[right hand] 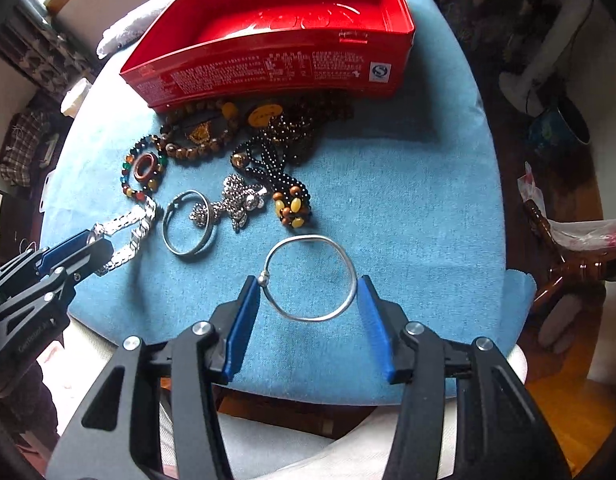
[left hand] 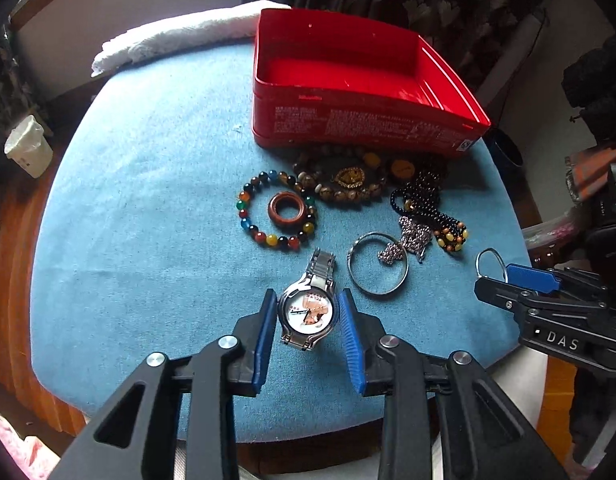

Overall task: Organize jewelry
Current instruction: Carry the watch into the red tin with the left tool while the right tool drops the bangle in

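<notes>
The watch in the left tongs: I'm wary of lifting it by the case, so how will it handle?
The watch has a linked metal band that will likely hang and swing. Its rounded, polished case could slip between the left tongs. It probably feels fairly heavy for its size.

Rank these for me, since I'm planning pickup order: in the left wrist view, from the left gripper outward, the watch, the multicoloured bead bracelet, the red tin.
1. Watch, between the left gripper's fingers.
2. Multicoloured bead bracelet, mid-cloth, slightly left.
3. Red tin, far edge.
</notes>
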`<action>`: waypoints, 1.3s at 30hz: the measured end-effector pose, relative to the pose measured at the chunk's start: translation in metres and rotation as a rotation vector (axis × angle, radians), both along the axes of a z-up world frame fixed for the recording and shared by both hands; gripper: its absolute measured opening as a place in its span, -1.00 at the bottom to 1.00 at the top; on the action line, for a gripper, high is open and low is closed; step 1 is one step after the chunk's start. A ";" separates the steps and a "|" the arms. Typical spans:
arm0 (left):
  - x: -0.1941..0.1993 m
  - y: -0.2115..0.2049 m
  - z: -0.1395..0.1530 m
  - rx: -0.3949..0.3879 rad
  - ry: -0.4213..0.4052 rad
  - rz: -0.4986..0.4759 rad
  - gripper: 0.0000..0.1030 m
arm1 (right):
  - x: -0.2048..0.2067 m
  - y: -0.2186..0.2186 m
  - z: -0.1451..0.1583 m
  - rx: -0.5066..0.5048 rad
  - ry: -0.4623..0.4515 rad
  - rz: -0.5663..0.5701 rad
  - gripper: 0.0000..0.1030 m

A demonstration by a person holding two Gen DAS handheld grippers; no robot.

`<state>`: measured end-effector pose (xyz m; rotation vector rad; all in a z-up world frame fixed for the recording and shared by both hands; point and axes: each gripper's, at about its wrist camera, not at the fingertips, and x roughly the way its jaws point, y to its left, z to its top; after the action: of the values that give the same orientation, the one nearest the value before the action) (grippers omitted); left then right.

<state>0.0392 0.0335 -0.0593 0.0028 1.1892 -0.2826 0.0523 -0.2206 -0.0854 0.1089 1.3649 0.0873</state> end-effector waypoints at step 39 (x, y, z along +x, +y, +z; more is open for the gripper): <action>0.207 -0.068 0.005 -0.092 -0.085 0.037 -0.39 | 0.193 -0.013 0.020 0.005 -0.139 0.064 -0.06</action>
<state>0.2458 -0.0342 -0.0545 -0.0861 1.0901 -0.3015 0.2455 -0.2332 -0.0657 0.0621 1.2291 0.1487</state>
